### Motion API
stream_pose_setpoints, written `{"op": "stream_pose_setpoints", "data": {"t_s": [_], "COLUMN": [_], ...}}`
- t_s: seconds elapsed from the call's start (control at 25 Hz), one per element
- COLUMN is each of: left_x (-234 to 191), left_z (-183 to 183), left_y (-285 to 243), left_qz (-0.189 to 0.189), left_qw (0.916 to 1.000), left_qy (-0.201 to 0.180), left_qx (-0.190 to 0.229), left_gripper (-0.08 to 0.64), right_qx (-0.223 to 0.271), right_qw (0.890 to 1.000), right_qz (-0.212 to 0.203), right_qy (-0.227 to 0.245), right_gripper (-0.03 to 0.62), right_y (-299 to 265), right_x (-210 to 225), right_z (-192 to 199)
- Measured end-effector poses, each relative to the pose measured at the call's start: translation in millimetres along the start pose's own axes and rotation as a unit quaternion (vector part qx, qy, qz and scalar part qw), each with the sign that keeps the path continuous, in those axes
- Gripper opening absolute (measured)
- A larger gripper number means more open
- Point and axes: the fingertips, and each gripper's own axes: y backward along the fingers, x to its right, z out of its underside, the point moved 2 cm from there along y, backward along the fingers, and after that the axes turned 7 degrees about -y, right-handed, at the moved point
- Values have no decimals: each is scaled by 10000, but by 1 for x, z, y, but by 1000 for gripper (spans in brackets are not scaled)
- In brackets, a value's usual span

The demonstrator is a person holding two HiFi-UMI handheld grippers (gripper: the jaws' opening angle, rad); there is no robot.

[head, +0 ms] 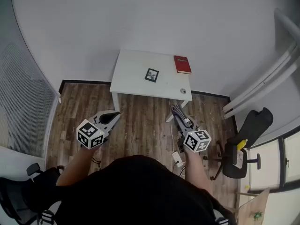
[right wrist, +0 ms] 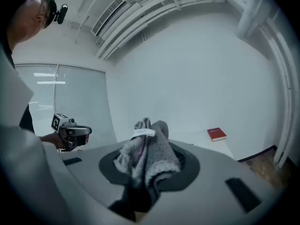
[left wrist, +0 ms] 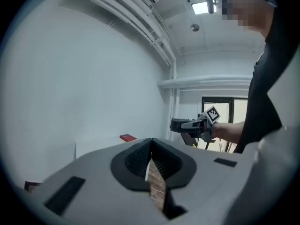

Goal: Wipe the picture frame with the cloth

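Observation:
A small dark picture frame (head: 151, 75) lies flat near the middle of the white table (head: 133, 83). Both grippers hang over the wooden floor, well short of the table. My left gripper (head: 114, 116) is shut with nothing between its jaws; in the left gripper view (left wrist: 151, 143) its jaws meet in a line. My right gripper (head: 175, 109) is shut on a grey cloth (right wrist: 149, 154), which bunches up out of the jaws; the cloth (head: 178, 112) also shows in the head view. Each gripper appears in the other's view: the right gripper (left wrist: 174, 124) and the left gripper (right wrist: 86, 131).
A red book (head: 182, 64) lies at the table's far right corner, also seen as the red book (right wrist: 216, 134). A small round object (head: 183, 91) sits near the table's front right corner. A black office chair (head: 243, 144) stands at the right. Cables and a power strip (head: 177, 159) lie on the floor.

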Motion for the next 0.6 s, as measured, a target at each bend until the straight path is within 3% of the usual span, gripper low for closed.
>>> {"op": "stream_pose_setpoints", "data": {"t_s": [0.36,0.6], "left_x": [0,6], "left_z": [9,8], "left_y": [12,2], "left_qz": [-9,31], "left_qw": [10000,9999], "left_qy": [74,118], "left_qx": [-29,79], "left_gripper": [11,11], "right_qx": [-11,201], "right_qw": [9999,9998], "right_qz": [-20,48], "right_qy": [-128,-51], "right_gripper": [106,104], "right_y": [14,22], "right_x": [-17,-4], "right_z": [12,-8]}}
